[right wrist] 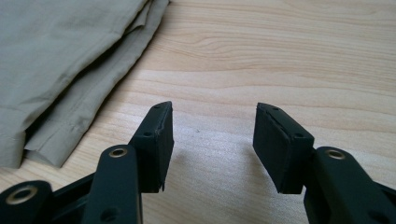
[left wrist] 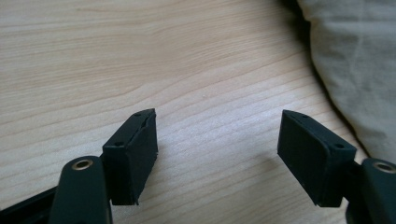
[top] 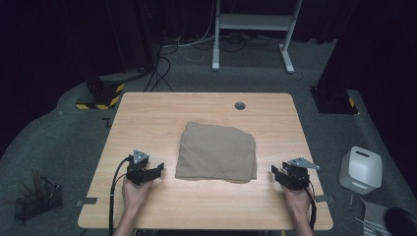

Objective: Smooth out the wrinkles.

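Wooden desk point(top: 147, 118), dim room; folded beige cloth point(top: 216, 152) centred, perhaps trousers. Left claw point(top: 160, 169) at eight o'clock, right claw point(top: 274, 171) at four, both spread, empty.

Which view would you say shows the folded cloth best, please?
The high view: the whole cloth lies between both grippers. The left gripper view catches one edge; the right gripper view shows its layered corner.
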Tool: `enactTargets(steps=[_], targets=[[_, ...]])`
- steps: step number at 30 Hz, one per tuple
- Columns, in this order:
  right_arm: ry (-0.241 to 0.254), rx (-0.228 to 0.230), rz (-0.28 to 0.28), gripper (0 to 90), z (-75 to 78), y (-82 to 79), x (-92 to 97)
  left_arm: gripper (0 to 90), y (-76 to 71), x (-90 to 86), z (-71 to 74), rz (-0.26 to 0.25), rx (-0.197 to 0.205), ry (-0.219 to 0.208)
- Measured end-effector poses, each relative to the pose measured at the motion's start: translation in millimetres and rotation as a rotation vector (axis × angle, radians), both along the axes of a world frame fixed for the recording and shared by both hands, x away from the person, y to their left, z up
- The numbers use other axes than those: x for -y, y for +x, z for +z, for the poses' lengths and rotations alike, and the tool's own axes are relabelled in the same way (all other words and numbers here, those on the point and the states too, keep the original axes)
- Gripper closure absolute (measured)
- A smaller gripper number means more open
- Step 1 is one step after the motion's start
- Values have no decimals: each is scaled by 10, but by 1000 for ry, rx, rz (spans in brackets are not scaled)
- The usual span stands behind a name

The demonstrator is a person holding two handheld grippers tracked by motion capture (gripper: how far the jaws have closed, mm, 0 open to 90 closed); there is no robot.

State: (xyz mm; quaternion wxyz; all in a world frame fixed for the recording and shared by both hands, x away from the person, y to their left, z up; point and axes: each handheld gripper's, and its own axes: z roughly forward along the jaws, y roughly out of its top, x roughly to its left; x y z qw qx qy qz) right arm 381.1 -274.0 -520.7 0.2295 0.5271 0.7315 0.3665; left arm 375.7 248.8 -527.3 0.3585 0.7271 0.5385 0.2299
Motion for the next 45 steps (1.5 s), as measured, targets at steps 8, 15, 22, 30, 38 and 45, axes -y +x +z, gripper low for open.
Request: enactTargets(steps=[8, 15, 22, 30, 38, 45], targets=[[-22, -7, -9, 475, -4, 12, 4, 290, 9, 8, -2, 15, -7, 19], [-86, -38, -18, 442, -17, 30, -26, 282, 21, 36, -8, 19, -14, 59], [-87, -43, -21, 390, -18, 38, -23, 270, 22, 37, -9, 24, -15, 60], [-90, -48, -35, 327, -22, 49, -13, 253, 21, 39, -8, 28, -19, 63], [-89, -51, -51, 302, -23, 45, -16, 237, 14, 49, -9, 28, -22, 65], [-90, -53, -52, 299, -22, 42, -16, 233, 11, 52, -10, 30, -22, 63]])
